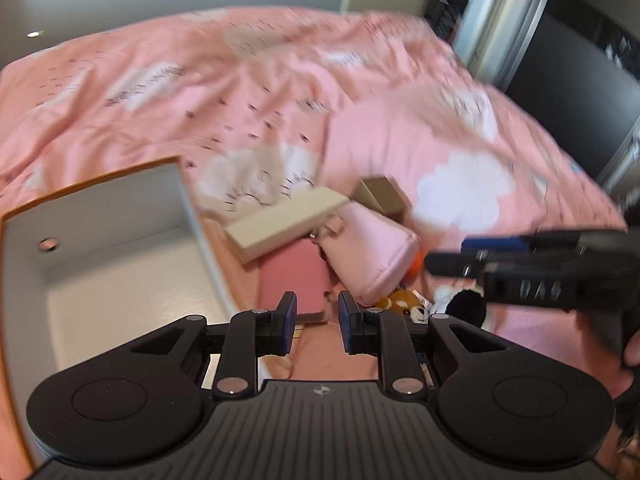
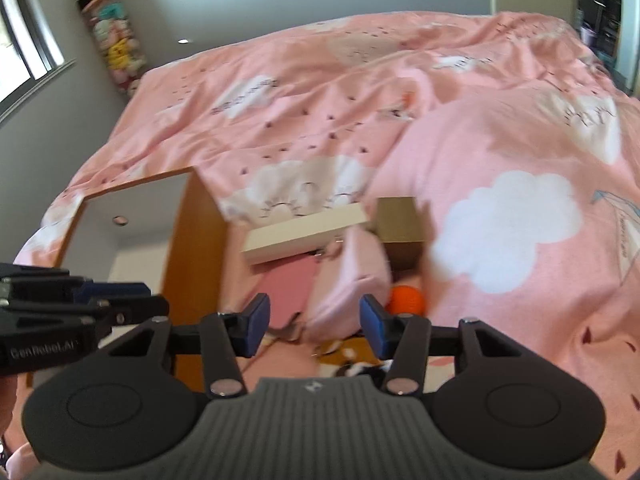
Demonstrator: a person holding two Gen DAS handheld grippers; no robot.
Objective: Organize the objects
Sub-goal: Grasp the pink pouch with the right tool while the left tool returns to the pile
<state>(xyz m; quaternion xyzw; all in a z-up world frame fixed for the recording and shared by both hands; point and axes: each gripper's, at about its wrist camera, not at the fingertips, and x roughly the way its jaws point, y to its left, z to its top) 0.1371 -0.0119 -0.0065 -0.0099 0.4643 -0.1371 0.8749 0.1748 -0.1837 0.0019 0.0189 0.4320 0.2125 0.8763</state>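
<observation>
1. The left gripper (image 1: 317, 312) hangs over the bed with its blue pads a narrow gap apart and nothing between them; below that gap lie a flat pink book (image 1: 292, 280) and the bedding.
2. The right gripper (image 2: 314, 318) stands noticeably wider, also empty, its jaws framing the near end of a pale pink pouch (image 2: 352, 280) without touching it (both views are blurred).
3. Just under the grippers sits a small heap of soft toys: a brown plush (image 1: 402, 302), and a black-and-white one (image 1: 460, 300) beside it.
4. An orange ball (image 2: 406, 300) rests against the pouch's right side, on the pink duvet (image 2: 320, 120).
5. To the left stands an open drawer-like box (image 1: 120, 240) with white inner walls and an orange-brown wooden rim, lying on the bed; nothing shows inside it but a small round fitting on the back wall.
6. Beyond the pouch, a long cream box (image 1: 286, 220) lies tilted across the pile, one end resting on the pouch.
7. A brown cardboard box (image 2: 400, 224) sits just right of it, touching the pouch's far end.
8. Farther off, the cloud-print duvet runs back to a grey wall, where a hanging column of plush toys (image 2: 112, 36) stands by a window.
</observation>
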